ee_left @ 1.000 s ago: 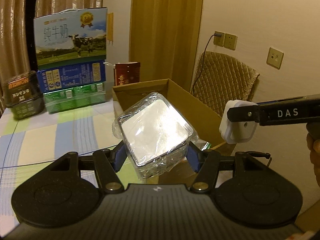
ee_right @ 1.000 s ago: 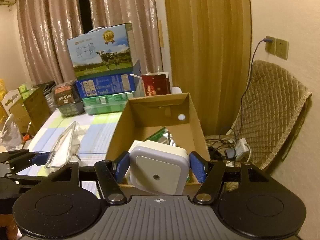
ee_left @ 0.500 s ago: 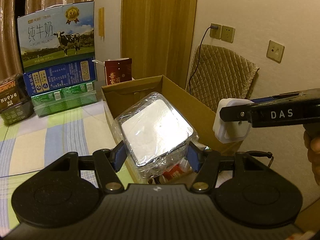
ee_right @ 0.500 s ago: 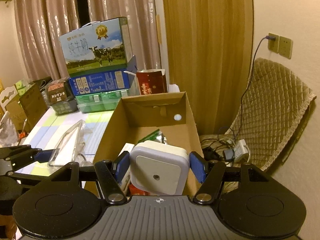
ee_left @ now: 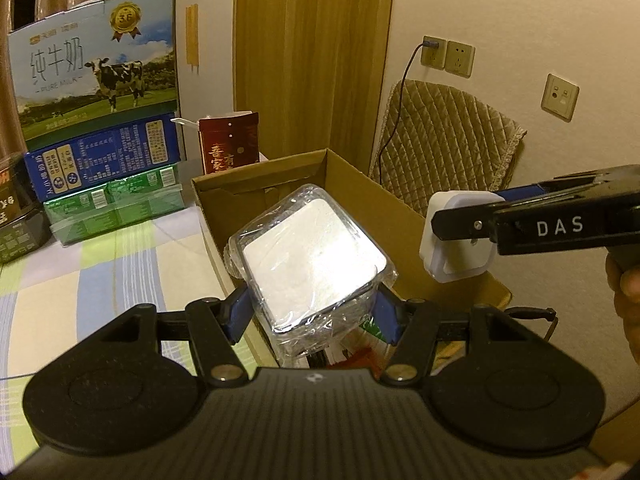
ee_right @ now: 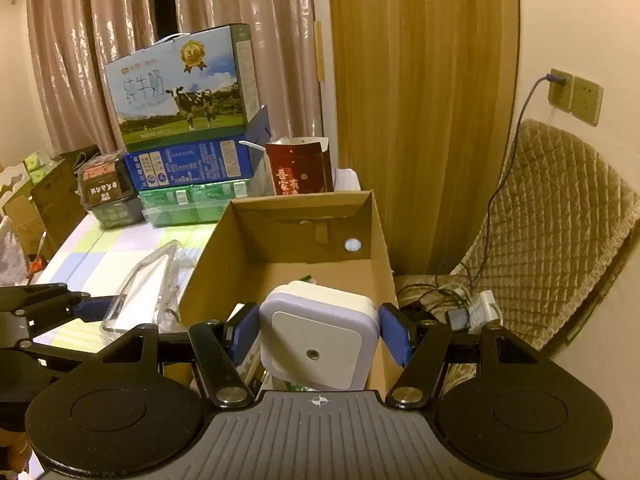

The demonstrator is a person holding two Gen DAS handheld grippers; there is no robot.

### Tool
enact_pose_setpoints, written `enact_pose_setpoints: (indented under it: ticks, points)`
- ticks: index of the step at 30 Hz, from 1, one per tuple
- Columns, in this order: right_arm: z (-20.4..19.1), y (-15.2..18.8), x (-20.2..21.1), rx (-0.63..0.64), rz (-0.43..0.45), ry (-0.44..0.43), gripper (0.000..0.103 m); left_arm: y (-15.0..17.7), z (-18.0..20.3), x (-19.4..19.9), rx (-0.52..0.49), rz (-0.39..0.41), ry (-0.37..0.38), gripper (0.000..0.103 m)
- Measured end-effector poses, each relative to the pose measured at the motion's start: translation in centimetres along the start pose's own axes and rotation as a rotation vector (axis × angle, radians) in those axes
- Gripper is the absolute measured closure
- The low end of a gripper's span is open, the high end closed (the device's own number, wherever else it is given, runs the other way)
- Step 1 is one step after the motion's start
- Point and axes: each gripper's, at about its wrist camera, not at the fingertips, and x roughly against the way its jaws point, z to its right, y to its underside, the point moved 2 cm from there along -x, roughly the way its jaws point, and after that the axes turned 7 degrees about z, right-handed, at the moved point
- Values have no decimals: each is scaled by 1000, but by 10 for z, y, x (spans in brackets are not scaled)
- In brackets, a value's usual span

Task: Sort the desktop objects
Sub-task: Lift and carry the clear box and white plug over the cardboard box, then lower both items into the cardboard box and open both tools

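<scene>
A lived-in home room is showing here. Long curtains [ee_right: 100, 64] are hanging at eleven o'clock, and a wooden door [ee_right: 420, 100] is standing at twelve. A quilted chair cover [ee_right: 560, 220] is draping at three o'clock beneath wall sockets [ee_right: 576, 94]. Milk cartons [ee_right: 180, 92] are stacking on a checked tablecloth [ee_left: 100, 272] at ten o'clock.

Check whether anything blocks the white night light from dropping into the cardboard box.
Nothing visible blocks it. The right gripper holds the night light above the near end of the open box, whose flaps are out of the way. Some items already lie on the floor below, but the far half is bare.
</scene>
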Motion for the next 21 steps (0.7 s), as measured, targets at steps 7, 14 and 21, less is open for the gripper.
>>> enact_pose_setpoints:
  ticks: [7,14,21]
  points:
    - [7,-6,-15,-6,-9,-1,41,-5,-1,-21,-6,-21,19,46]
    - [14,-10,-24,-16,-14,5,41,-7,-4,-38,3,-39,32,46]
    - [15,-10,-30,-19,-18,9,41,-11,-9,-45,10,-42,37,46]
